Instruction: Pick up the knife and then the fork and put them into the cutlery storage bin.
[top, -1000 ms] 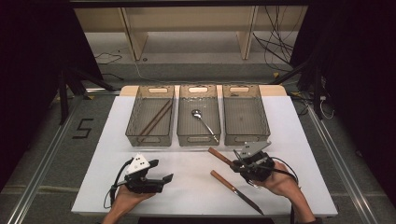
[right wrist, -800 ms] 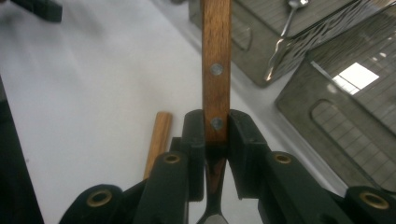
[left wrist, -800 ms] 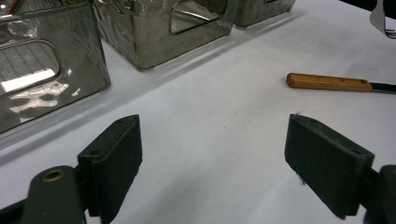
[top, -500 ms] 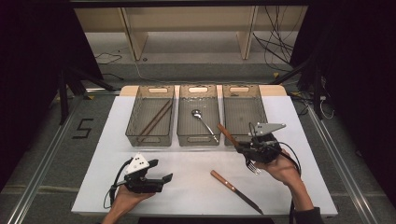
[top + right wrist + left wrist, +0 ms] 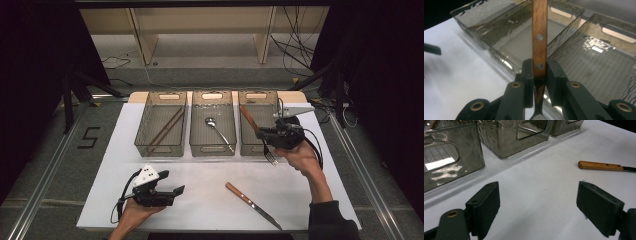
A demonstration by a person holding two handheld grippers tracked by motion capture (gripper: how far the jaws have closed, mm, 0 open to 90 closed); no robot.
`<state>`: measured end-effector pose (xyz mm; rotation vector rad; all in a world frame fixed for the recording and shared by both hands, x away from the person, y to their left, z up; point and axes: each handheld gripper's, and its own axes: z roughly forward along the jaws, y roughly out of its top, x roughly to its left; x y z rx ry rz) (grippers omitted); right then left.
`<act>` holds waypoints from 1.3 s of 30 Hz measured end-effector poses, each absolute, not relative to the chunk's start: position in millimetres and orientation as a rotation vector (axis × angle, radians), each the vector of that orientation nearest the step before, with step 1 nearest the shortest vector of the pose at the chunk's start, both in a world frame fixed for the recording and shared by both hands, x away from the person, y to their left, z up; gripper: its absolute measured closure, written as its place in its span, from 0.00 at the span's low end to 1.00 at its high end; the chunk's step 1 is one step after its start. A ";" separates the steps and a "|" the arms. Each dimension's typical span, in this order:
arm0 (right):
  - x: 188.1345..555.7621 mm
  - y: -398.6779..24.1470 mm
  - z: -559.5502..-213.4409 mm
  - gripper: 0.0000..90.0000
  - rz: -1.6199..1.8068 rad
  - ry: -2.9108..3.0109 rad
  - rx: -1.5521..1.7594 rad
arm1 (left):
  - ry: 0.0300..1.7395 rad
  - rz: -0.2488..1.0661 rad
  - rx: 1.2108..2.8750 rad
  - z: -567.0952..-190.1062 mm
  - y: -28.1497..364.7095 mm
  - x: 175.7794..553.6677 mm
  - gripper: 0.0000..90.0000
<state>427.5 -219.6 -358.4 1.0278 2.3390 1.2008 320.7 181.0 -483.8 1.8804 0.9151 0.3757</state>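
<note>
While right gripper [image 5: 264,134] jaws pinch one fork [image 5: 256,131], left gripper [image 5: 176,192] jaws gape beside three bins [image 5: 161,146]

A wooden-handled knife [image 5: 251,204] lies on the white table [image 5: 200,180], right of the left gripper [image 5: 172,192]. Farther off, a spoon [image 5: 218,131] rests in the middle bin [image 5: 212,150] and chopsticks [image 5: 166,126] in the left bin [image 5: 159,149].

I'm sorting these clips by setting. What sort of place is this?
Probably a lab or studio rig for recording tabletop handling, not a kitchen: a white table ringed by black curtains, floor rails, loose cables, and three clear bins for sorting cutlery.
</note>
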 end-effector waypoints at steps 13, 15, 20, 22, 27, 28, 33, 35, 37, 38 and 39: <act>462.4 -225.1 -344.5 0.87 1.215 2.241 1.142 | 0.916 0.374 1.873 -483.7 181.6 320.8 0.21; 468.3 -225.6 -343.5 0.87 1.209 2.228 1.156 | 0.916 0.376 1.871 -483.6 182.0 320.8 0.21; 479.9 -225.2 -343.4 0.87 1.195 2.208 1.185 | 0.915 0.376 1.869 -483.3 182.1 320.6 0.21; 484.2 -225.0 -344.4 0.87 1.191 2.203 1.194 | 0.915 0.376 1.869 -483.3 182.1 320.6 0.21; 493.8 -225.3 -347.9 0.87 1.177 2.190 1.220 | 0.917 0.374 1.867 -483.3 182.3 320.7 0.21; 495.5 -225.5 -348.9 0.86 1.173 2.185 1.223 | 0.917 0.370 1.868 -483.1 182.6 320.7 0.21; 503.2 -228.2 -354.0 0.87 1.162 2.173 1.249 | 0.918 0.368 1.866 -483.2 182.9 320.9 0.21; 505.9 -228.8 -356.2 0.86 1.147 2.171 1.254 | 0.917 0.369 1.866 -483.1 182.7 320.9 0.21; 508.1 -229.2 -357.9 0.87 1.139 2.166 1.262 | 0.918 0.369 1.866 -483.1 182.7 320.7 0.21; 509.7 -229.8 -359.1 0.86 1.135 2.167 1.261 | 0.919 0.369 1.866 -483.1 182.8 320.7 0.21; 510.6 -230.2 -360.1 0.86 1.134 2.162 1.264 | 0.918 0.370 1.865 -483.2 182.8 320.8 0.21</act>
